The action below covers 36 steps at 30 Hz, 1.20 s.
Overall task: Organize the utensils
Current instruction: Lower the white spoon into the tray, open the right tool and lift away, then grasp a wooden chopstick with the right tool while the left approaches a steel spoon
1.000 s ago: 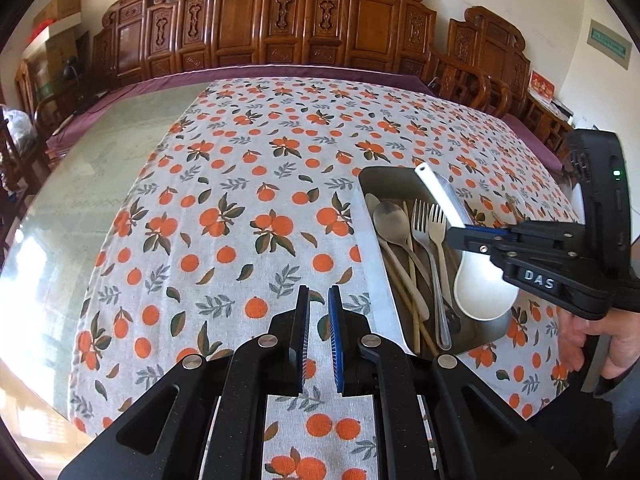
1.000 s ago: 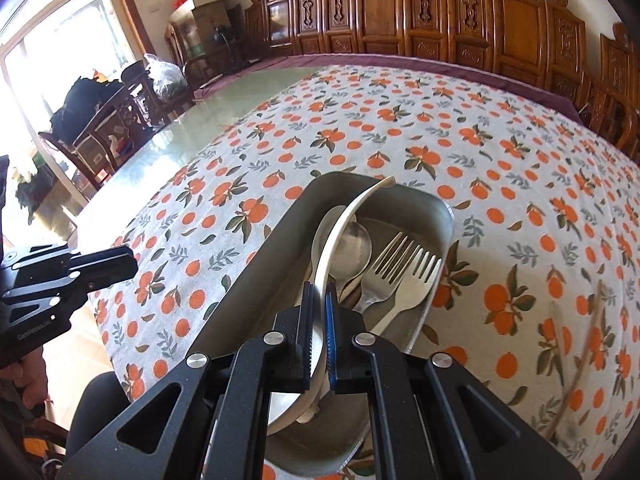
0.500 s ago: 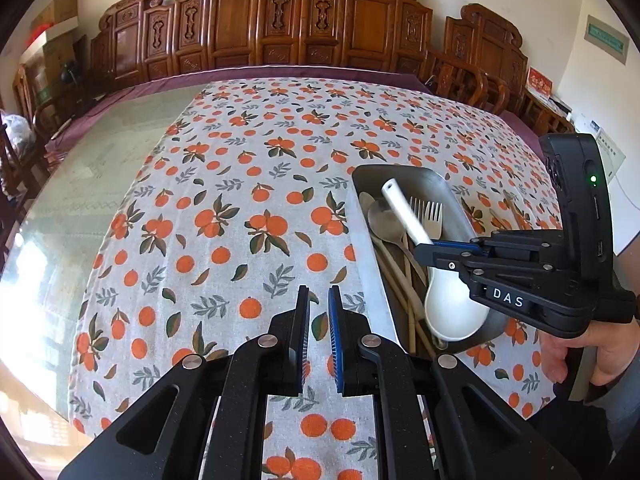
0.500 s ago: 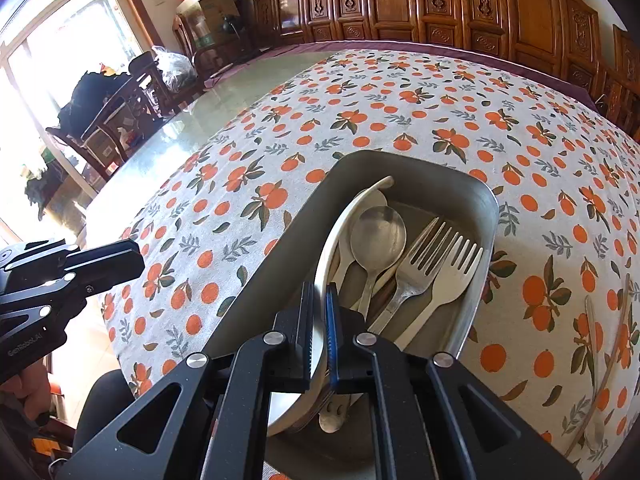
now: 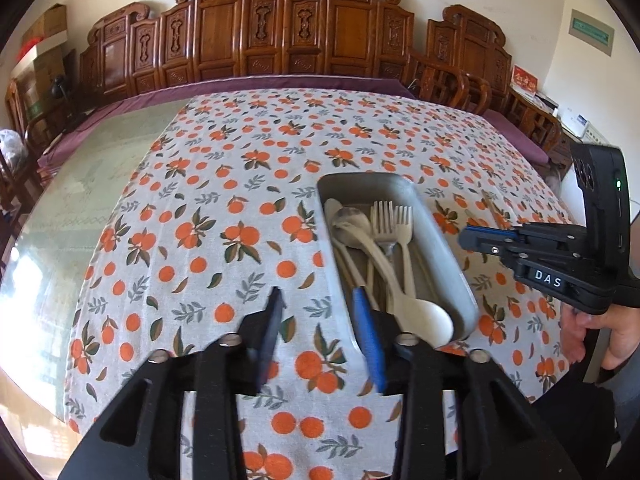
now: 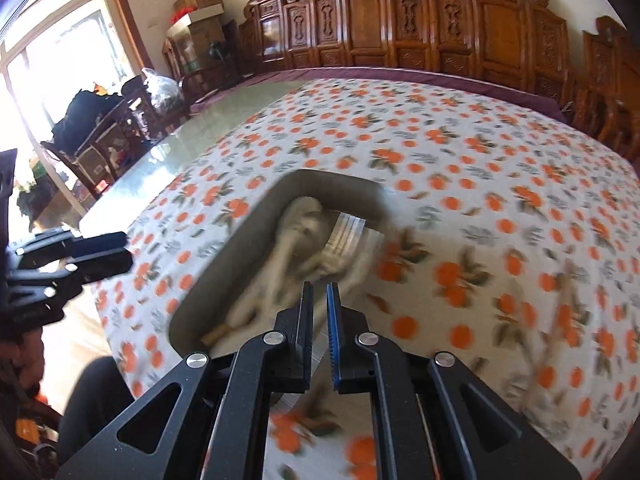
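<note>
Ladle returned to tray, right gripper freed.
White ladle (image 5: pixel 404 280), lately held, now lies in the metal tray (image 5: pixel 440 240) among forks and spoons; right gripper (image 6: pixel 320 304) narrow, empty; left gripper (image 5: pixel 320 312) opening over the tablecloth, nothing between.

A large bench (image 5: pixel 92 184) with a glossy greenish top carries an orange-and-leaf patterned cloth (image 5: pixel 224 208) that covers its middle and right, leaving the left strip of the top bare. A purple edging (image 5: pixel 280 82) runs along the far side. On the cloth, right of centre and toward the near edge, sits a grey metal tray (image 5: pixel 448 256), long side running near to far. Further right on the cloth lies a pale, thin utensil (image 6: pixel 560 296), too blurred to name.
</note>
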Available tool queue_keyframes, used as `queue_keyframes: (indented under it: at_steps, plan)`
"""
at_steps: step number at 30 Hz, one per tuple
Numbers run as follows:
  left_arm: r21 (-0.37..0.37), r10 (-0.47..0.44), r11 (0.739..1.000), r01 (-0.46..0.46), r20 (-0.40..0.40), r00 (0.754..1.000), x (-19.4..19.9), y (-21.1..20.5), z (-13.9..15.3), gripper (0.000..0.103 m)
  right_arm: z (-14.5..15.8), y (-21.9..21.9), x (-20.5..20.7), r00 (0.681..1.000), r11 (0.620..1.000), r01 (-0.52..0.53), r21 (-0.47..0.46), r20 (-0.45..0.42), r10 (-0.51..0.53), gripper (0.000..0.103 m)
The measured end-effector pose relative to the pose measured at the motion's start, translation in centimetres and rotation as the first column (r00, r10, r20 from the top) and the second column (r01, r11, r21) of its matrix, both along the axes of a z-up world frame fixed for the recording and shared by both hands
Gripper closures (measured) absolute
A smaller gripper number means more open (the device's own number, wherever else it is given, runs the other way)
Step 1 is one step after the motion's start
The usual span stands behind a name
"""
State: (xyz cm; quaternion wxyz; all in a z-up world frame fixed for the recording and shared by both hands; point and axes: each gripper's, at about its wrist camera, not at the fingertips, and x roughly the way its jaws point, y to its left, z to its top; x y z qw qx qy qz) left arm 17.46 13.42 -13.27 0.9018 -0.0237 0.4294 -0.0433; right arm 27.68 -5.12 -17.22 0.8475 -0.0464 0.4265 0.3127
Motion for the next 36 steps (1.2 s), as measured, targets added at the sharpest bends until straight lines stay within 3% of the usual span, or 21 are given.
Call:
queue_keyframes:
  at_steps: [2,4,8,10,12,17,25,31,34,36]
  plan:
    - [0.005,-0.006,1.000,0.006,0.009,1.000,-0.2,-0.6,0.3,0.052,0.1,-1.8,-0.2,1.000,1.000,0.022,-0.008,0.009,-0.022,0.094]
    - [0.022,0.004,1.000,-0.004,0.031,1.000,-0.4,-1.2,0.7,0.032,0.0,-3.6,-0.3,0.999,0.999,0.047,-0.015,0.018,-0.046,0.094]
    - [0.011,0.019,1.000,-0.019,0.059,0.998,-0.7,-1.9,1.3,0.025,-0.3,-7.0,0.0,0.994,0.994,0.105,-0.033,0.030,-0.104,0.094]
    - [0.003,0.023,1.000,-0.023,0.064,0.998,-0.7,-2.4,1.5,0.021,-0.6,-8.8,0.4,0.990,0.989,0.138,-0.045,0.033,-0.137,0.085]
    - [0.000,0.021,1.000,-0.021,0.069,0.997,-0.6,-2.9,1.6,0.020,-1.0,-10.4,0.8,0.984,0.983,0.174,-0.066,0.045,-0.171,0.076]
    - [-0.016,0.016,1.000,-0.015,0.064,0.998,-0.4,-4.5,1.7,0.020,-3.1,-13.5,2.8,0.969,0.964,0.246,-0.101,0.012,-0.246,0.075]
    - [-0.029,-0.015,0.999,0.017,0.054,0.998,-0.5,-7.3,1.3,0.020,-6.2,-14.5,4.9,0.941,0.943,0.319,-0.093,-0.083,-0.327,0.075]
    - [-0.037,-0.035,0.999,0.036,0.046,0.998,-0.7,-8.7,0.8,0.020,-6.8,-13.0,5.4,0.936,0.936,0.327,-0.132,-0.093,-0.340,0.075]
    - [-0.034,-0.045,0.998,0.046,0.041,0.998,-0.8,-9.1,0.6,0.020,-7.0,-12.7,5.4,0.928,0.921,0.350,-0.173,-0.067,-0.366,0.082]
    - [-0.035,-0.050,0.998,0.051,0.038,0.998,-0.9,-9.3,0.4,0.020,-7.0,-13.0,5.4,0.918,0.915,0.373,-0.153,-0.086,-0.388,0.085]
